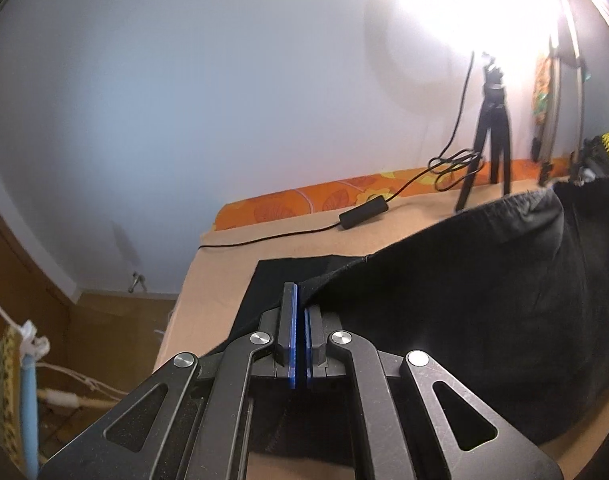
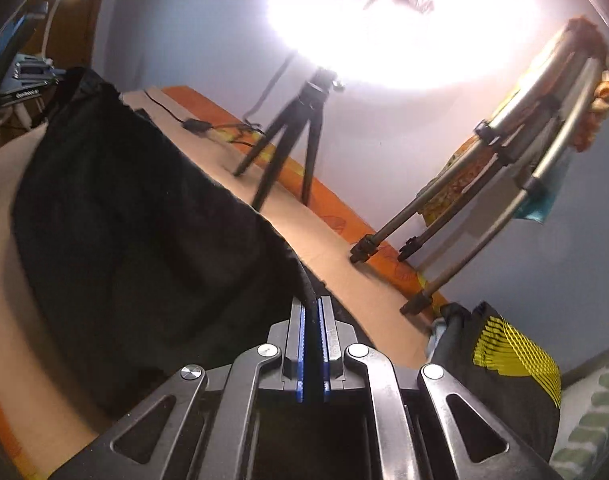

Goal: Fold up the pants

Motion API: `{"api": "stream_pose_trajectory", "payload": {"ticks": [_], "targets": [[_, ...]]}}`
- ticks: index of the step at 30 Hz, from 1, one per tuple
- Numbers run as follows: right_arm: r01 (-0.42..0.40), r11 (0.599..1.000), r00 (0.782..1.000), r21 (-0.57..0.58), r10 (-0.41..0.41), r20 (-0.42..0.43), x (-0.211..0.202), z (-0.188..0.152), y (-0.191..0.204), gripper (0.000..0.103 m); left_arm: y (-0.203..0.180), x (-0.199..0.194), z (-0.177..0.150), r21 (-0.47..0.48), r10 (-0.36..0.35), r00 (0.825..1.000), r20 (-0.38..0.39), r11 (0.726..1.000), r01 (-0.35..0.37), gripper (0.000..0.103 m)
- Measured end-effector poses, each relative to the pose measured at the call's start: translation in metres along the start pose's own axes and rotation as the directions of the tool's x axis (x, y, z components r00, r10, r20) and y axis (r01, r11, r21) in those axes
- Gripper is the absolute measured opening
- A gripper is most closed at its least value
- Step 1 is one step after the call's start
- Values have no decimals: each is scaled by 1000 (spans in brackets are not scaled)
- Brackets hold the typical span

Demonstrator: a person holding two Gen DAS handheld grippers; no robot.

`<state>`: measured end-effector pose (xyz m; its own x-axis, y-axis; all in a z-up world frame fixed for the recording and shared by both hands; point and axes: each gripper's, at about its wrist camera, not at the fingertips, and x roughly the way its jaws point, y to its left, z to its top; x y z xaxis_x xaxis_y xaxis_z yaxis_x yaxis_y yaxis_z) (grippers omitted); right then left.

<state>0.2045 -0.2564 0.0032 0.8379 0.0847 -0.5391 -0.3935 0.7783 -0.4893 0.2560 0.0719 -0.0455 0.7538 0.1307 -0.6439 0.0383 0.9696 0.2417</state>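
Observation:
The black pants [image 1: 456,304] hang as a lifted sheet between my two grippers above the tan bed sheet [image 1: 304,240]. My left gripper [image 1: 301,304] is shut on one edge of the pants, the cloth pinched between its blue pads. In the right wrist view the pants [image 2: 136,232] spread down and to the left, and my right gripper [image 2: 311,312] is shut on their hemmed edge. The other gripper [image 1: 600,152] shows at the far right of the left wrist view, holding the far corner.
A small black tripod [image 1: 492,128] with a cable and inline box [image 1: 364,212] stands on the bed by the wall. A larger silver tripod [image 2: 480,200] stands at the right. A black and yellow garment [image 2: 504,364] lies near my right gripper. An orange patterned cover [image 1: 304,204] lines the wall side.

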Motion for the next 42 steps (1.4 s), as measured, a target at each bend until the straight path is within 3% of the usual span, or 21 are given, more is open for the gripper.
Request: {"api": "stream_pose_trajectory", "payload": {"ticks": [9, 15, 20, 23, 30, 35, 39, 42], "targets": [[45, 999, 996, -15, -46, -78, 97, 23, -15, 3, -20, 94, 13, 86, 46, 994, -99, 996, -37, 2], [52, 998, 989, -38, -56, -138, 141, 20, -11, 3, -31, 123, 13, 122, 56, 990, -130, 992, -41, 2], [50, 998, 987, -45, -57, -151, 153, 18, -9, 3, -31, 138, 8, 133, 64, 984, -164, 990, -42, 3], [51, 997, 986, -53, -58, -154, 160, 21, -10, 3, -20, 141, 6, 119, 73, 980, -186, 992, -52, 6], [52, 997, 985, -55, -60, -161, 159, 19, -9, 3, 43, 131, 7, 14, 129, 973, -193, 992, -129, 31], [55, 997, 984, -57, -63, -165, 156, 21, -6, 4, 92, 112, 1, -76, 179, 967, -183, 978, -196, 30], [51, 998, 984, -43, -57, -167, 154, 23, -8, 5, 123, 94, -11, -114, 174, 966, -192, 974, -198, 30], [48, 998, 987, -43, -54, -151, 145, 26, -8, 18, 135, 79, -26, -154, 147, 970, -195, 972, -178, 30]]}}
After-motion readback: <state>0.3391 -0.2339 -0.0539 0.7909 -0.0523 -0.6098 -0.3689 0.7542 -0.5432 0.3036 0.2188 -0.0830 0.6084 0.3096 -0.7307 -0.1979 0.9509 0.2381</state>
